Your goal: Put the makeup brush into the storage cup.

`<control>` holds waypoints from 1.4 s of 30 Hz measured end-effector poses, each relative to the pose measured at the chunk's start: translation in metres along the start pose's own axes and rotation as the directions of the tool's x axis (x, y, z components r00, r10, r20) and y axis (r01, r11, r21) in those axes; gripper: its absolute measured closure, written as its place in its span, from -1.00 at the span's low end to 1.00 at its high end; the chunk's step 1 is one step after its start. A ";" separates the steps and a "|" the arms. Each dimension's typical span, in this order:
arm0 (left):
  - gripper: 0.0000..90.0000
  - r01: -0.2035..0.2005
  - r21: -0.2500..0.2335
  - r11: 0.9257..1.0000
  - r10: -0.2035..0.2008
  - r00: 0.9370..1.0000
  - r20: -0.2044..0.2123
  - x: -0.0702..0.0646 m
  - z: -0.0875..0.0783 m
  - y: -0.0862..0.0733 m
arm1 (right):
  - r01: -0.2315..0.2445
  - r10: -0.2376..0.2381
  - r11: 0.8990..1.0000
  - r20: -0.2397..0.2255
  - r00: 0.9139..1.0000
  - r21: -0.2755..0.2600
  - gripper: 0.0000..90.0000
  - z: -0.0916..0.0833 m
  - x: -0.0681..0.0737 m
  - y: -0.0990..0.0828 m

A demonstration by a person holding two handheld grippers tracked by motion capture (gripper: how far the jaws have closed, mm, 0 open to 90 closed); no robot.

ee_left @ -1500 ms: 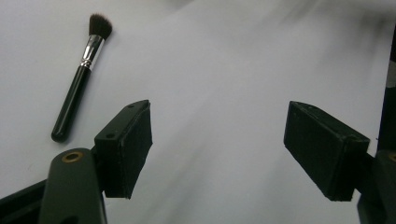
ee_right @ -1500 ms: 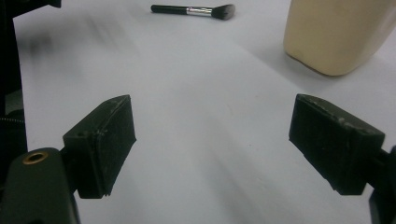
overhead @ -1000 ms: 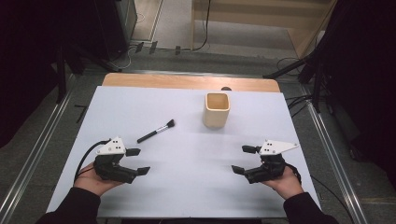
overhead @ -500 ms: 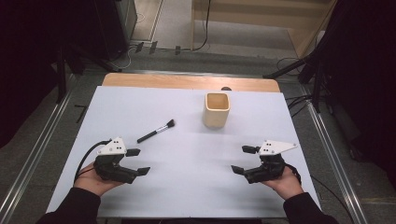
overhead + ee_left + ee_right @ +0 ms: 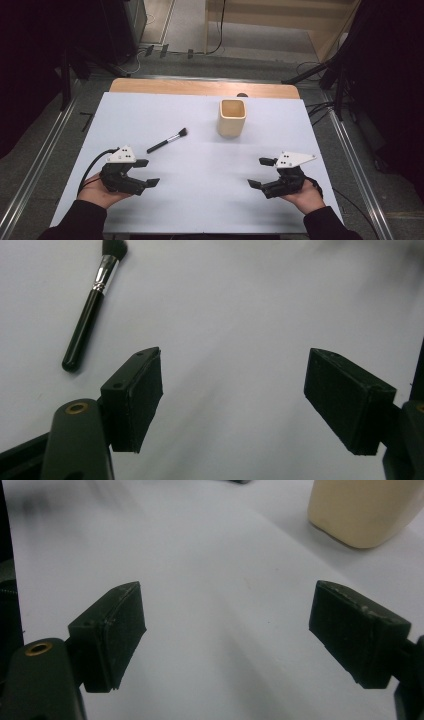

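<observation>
One brush (image 5: pixel 167 140), one cup (image 5: pixel 232 118)

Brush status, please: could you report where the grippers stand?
Left gripper, right gripper: jaws open, empty. Brush flat beside left gripper, untouched. Cup upright. Nothing between.

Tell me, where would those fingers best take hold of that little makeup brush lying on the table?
Probably around the middle of the brush's slim black handle, coming straight down from above with the left gripper, which is nearer and open. The brush lies flat on the white table with free space on both sides, so one finger can go down each side of the handle. The bristles are soft and would likely give.
</observation>
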State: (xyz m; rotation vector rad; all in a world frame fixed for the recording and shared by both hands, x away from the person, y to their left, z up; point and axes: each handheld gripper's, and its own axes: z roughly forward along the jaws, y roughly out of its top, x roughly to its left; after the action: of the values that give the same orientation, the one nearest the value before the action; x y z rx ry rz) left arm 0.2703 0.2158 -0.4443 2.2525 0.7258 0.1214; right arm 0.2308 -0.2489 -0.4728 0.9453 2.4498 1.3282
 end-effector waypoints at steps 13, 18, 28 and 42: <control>-0.45 -0.050 0.088 0.995 0.050 0.999 0.001 0.007 0.009 0.030 | 0.006 -0.006 1.000 -0.006 1.000 0.004 -0.65 0.001 0.001 0.000; -0.45 -0.056 0.109 0.992 0.056 0.998 0.006 0.010 0.013 0.038 | 0.006 -0.005 1.000 -0.006 1.000 0.006 -0.65 0.001 0.002 0.000; -0.45 -0.053 0.152 0.987 0.053 0.999 0.007 0.016 0.015 0.048 | 0.008 -0.007 1.000 -0.018 1.000 0.019 -0.65 0.003 0.002 0.000; -0.55 -0.052 0.219 0.974 0.055 0.998 -0.006 0.031 0.018 0.067 | 0.011 -0.010 0.999 -0.025 1.000 0.037 -0.65 0.005 0.003 -0.001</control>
State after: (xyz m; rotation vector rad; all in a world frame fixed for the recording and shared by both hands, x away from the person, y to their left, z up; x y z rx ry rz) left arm 0.3325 0.1835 -0.4149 2.4837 0.7146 0.0839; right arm 0.2303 -0.2442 -0.4763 0.9287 2.5024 1.3027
